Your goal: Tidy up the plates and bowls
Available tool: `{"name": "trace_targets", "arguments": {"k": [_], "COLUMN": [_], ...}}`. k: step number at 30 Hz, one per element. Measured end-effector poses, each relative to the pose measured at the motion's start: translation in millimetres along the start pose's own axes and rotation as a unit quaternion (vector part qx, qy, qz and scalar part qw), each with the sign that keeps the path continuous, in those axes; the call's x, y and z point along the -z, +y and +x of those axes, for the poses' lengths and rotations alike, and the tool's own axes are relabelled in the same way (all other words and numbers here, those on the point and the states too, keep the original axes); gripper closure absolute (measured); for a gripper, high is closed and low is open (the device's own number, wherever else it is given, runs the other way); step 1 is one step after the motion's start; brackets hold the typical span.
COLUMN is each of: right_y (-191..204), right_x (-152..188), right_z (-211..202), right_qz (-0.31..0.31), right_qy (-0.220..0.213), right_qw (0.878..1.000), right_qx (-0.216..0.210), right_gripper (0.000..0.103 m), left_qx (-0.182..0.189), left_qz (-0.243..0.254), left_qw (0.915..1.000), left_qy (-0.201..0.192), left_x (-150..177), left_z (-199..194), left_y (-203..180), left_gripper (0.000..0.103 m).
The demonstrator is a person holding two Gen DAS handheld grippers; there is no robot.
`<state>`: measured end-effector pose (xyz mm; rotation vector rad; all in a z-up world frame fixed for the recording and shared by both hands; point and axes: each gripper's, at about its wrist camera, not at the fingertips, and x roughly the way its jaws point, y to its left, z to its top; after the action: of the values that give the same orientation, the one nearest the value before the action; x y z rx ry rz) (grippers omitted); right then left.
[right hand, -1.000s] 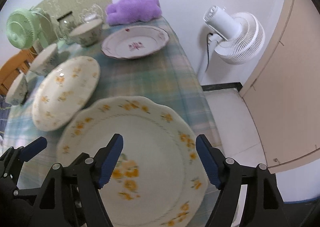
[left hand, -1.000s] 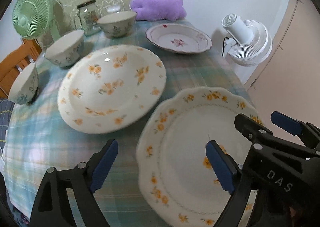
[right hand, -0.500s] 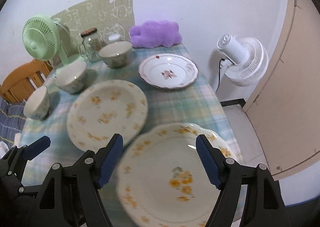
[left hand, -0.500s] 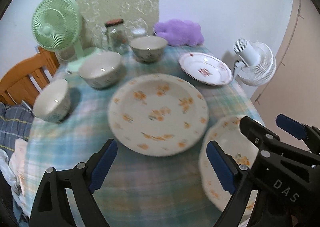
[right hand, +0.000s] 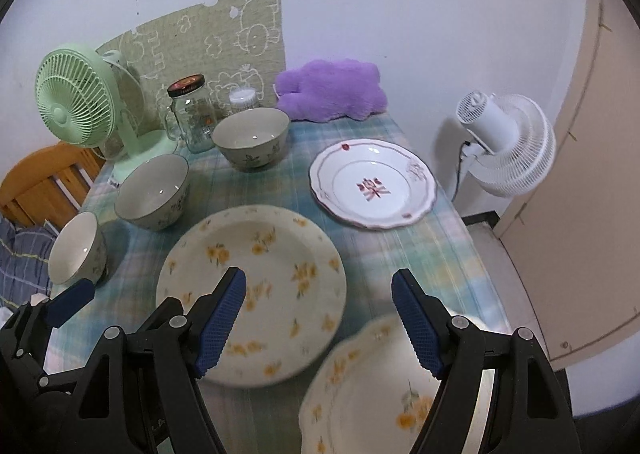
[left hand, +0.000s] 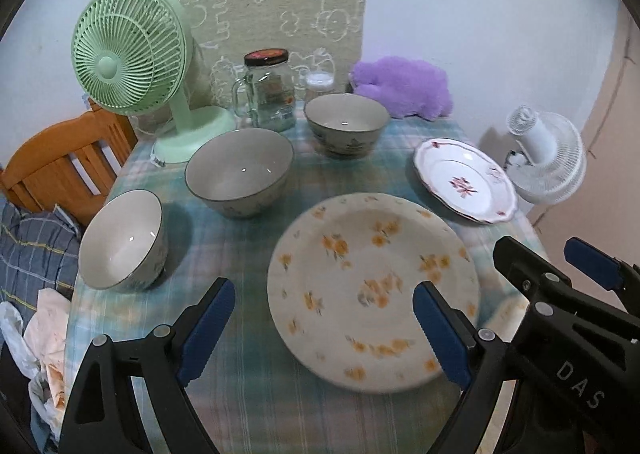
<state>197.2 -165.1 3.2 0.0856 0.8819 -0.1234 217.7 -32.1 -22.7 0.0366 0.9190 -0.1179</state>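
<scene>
— Where are the plates and bowls?
— A yellow-flowered plate (right hand: 256, 290) sits mid-table; a scalloped plate (right hand: 360, 394) lies at the near right corner, a red-patterned plate (right hand: 372, 184) by the right edge. Three bowls (left hand: 240, 174) run along the left side.
— And the grippers?
— Left gripper (left hand: 320, 330) and right gripper (right hand: 318, 322) hover above, jaws spread, holding nothing.
— Behind them?
— A green fan (left hand: 128, 54) and a jar (left hand: 268, 90) at the far edge.

Three plates (right hand: 252, 290), three bowls (left hand: 240, 178) upright, unstacked.
</scene>
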Motion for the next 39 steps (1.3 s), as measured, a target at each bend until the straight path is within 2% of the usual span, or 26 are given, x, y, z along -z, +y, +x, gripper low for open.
{"name": "trace_targets", "arguments": {"k": [4,8,14,19,23,27,33,39], "right_y": [2.6,5.2,5.6,7.1,6.8,5.8,6.5,13.6], "right_x": [-15.6,-23.8,-22.6,-18.3,-14.9,-12.3,-10.8,-11.7], "right_z": [32.5,62.6,102.7,124.8,137.5,149.2,159.3,160.2], "right_qz": [-0.014,-0.027,-0.032,-0.04,-0.041,-0.045,-0.048,-0.062], "right_qy": [0.014,0.03,0.068,0.088,0.103,0.116,0.124,0.126], "right_qw": [1.0,0.999,0.997,0.995,0.993,0.991,0.99,0.989], "right_qx": [-0.011,-0.017,-0.026,-0.031,-0.034,-0.038,-0.051,-0.038], "right_gripper": [0.025,0.025,0.025,0.025,0.025,0.025,0.028,0.028], "left_qx": [-0.009,-0.026,-0.045,-0.04,-0.035,-0.047,-0.047,-0.041], "left_qz": [-0.028,-0.035,-0.041,-0.045,-0.047,-0.042,-0.037,-0.034], "left_qw": [0.9993,0.9984,0.9962,0.9949,0.9936,0.9928,0.9932,0.993], "left_qy": [0.021,0.037,0.062,0.081,0.097,0.102,0.099,0.106], "left_x": [-10.0,-14.3,-10.0,-5.0,-1.2,0.1,0.3,0.8], "left_z": [29.8,54.7,88.6,107.8,118.5,123.9,125.1,124.8], "left_y": [3.7,2.6,3.5,7.5,7.4,4.7,4.3,6.2], "left_gripper": [0.011,0.011,0.012,0.012,0.019,0.021,0.019,0.019]}}
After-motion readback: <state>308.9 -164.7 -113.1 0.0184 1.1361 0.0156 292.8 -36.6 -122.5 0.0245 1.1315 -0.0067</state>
